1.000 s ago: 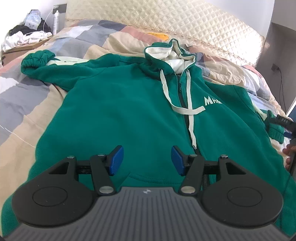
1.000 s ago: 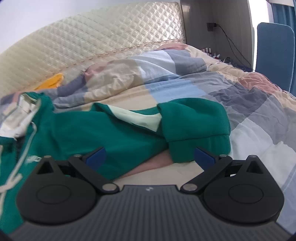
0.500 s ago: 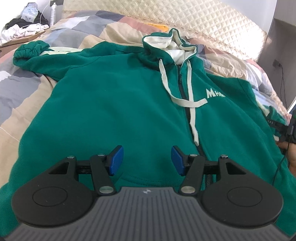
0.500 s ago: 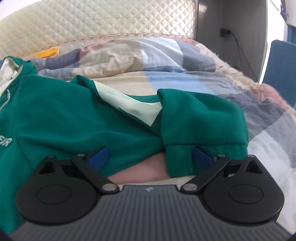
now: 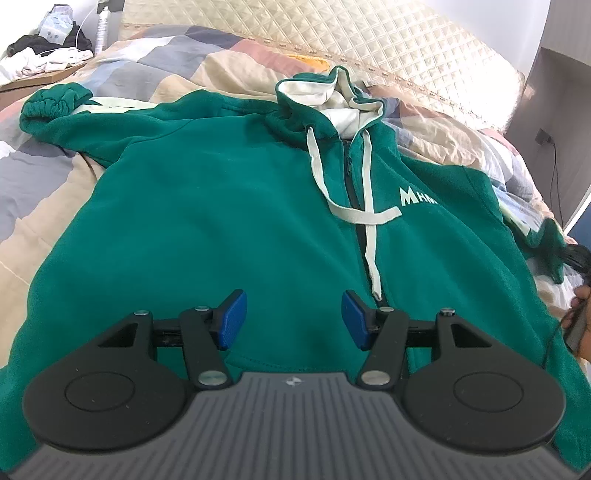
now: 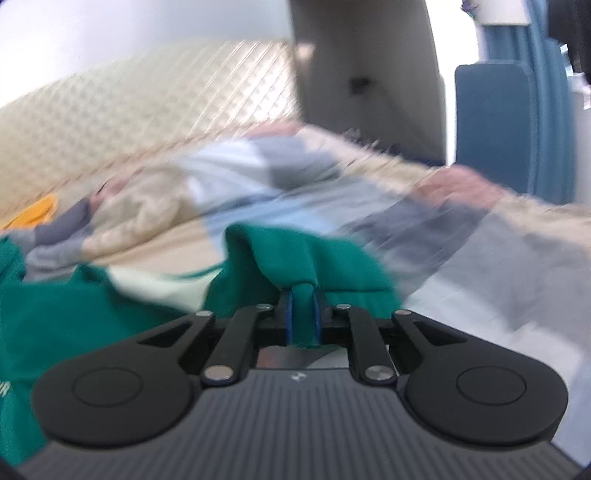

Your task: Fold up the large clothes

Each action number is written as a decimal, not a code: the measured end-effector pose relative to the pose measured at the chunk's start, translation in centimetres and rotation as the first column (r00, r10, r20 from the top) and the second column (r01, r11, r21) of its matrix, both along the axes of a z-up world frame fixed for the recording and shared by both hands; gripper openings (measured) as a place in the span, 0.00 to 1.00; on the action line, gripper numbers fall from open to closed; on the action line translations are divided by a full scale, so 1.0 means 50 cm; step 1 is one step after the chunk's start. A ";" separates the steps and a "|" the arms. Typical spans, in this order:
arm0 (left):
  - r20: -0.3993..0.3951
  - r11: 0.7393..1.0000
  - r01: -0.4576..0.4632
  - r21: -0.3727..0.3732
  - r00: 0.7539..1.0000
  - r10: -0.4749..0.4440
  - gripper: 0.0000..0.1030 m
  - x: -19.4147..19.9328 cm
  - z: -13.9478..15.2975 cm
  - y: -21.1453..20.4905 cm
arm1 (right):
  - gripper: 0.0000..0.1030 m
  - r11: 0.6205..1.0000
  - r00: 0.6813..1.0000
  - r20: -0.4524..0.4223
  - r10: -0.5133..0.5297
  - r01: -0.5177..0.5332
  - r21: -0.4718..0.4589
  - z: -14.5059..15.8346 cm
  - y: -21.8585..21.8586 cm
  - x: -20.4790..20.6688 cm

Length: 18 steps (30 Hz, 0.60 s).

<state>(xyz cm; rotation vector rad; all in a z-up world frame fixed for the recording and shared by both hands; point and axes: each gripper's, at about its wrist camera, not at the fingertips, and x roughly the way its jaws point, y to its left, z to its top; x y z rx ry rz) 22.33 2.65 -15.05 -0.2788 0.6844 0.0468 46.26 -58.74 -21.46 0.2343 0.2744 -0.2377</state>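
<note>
A green zip hoodie (image 5: 229, 221) lies face up on the bed, hood (image 5: 332, 99) toward the headboard, white drawstrings crossed on the chest. Its left sleeve cuff (image 5: 48, 103) lies out at the far left. My left gripper (image 5: 291, 319) is open and empty, hovering over the hoodie's lower front near the pocket. My right gripper (image 6: 303, 314) is shut on the cuff end of the right sleeve (image 6: 306, 258), which is lifted off the quilt; this view is motion-blurred. The right gripper also shows at the far right edge of the left wrist view (image 5: 576, 258).
A patchwork quilt (image 5: 44, 177) covers the bed, with a padded beige headboard (image 5: 406, 48) behind. A box with clothes and a bottle (image 5: 101, 27) stands at the far left. A blue chair (image 6: 495, 122) stands beyond the bed's right side.
My right gripper has closed on the right sleeve's cuff and is lifting it, moving fast. My left gripper stays open and has shifted a little over the hoodie's front.
</note>
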 end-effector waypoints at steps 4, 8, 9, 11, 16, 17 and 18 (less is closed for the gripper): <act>0.014 1.000 -0.009 0.003 1.000 0.009 0.61 0.003 0.007 0.005 | 0.12 0.998 0.998 0.043 -0.052 0.051 0.032 0.043 -0.058 -0.037; 0.045 1.000 -0.023 0.012 0.999 0.023 0.61 0.000 0.023 0.012 | 0.11 0.991 0.999 0.037 -0.028 0.033 -0.133 0.134 -0.077 -0.052; 0.048 1.000 -0.026 0.003 0.998 0.026 0.61 -0.002 0.027 0.015 | 0.11 0.982 0.999 0.046 -0.021 0.029 -0.186 0.166 -0.077 -0.057; 0.049 1.000 -0.022 -0.016 0.999 0.023 0.61 -0.004 0.034 0.021 | 0.11 0.958 0.998 0.062 -0.002 0.020 -0.286 0.245 -0.073 -0.067; 0.075 0.999 -0.013 -0.049 0.997 0.016 0.61 -0.020 0.051 0.033 | 0.11 0.905 0.992 0.108 0.059 -0.007 -0.426 0.437 -0.028 -0.110; 0.081 0.998 -0.008 -0.062 0.997 0.013 0.61 -0.023 0.056 0.037 | 0.11 0.905 0.990 0.113 0.079 -0.024 -0.424 0.476 -0.015 -0.124; 0.087 0.997 -0.008 -0.072 0.996 0.014 0.61 -0.028 0.061 0.040 | 0.10 0.908 0.988 0.116 0.101 -0.044 -0.417 0.514 0.001 -0.138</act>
